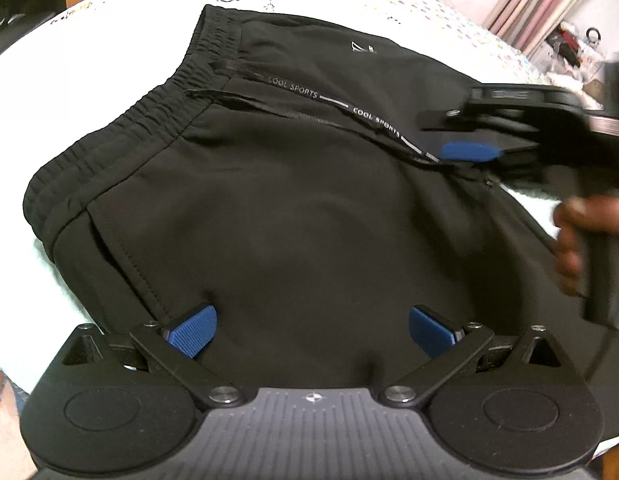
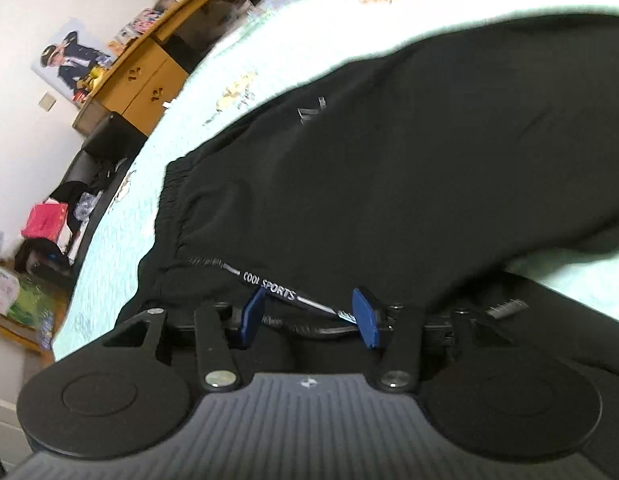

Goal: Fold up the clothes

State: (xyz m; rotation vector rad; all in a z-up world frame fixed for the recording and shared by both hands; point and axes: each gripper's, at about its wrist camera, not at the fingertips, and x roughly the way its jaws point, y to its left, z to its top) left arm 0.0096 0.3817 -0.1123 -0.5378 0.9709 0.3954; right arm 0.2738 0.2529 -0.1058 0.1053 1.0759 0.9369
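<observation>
**Black sports trousers spread on the bed, both claws at the fabric**

The bed (image 1: 369,0) fills both views, covered by a pale quilt with small coloured print. On it lie the black trousers (image 1: 289,208), flat and mostly smooth, taking up the middle of the left wrist view. Their gathered elastic waistband (image 1: 121,132) runs from 12 o'clock down to 9 o'clock in that view. A small pale logo (image 1: 363,47) sits on the cloth near 12 o'clock. A stitched pocket seam curves down at 8 o'clock.

A black drawcord (image 1: 341,103) printed "COOL SPORTS" crosses the trousers from the waistband toward 3 o'clock.

The left claw (image 1: 311,330) hangs low at 6 o'clock, released, its blue pads (image 1: 193,330) wide apart just over the cloth, with nothing between them.

The right claw (image 1: 465,151) comes in from 3 o'clock in the left wrist view, blurred, held by a hand (image 1: 581,240). In the right wrist view the right claw (image 2: 309,316) has its blue pads parted, the drawcord (image 2: 277,288) and a dark fold of fabric lying between them; the pads are not pressed together on either.

At 10 o'clock in the right wrist view stands a wooden cabinet (image 2: 141,84) with clutter on top; its drawers are closed.
</observation>
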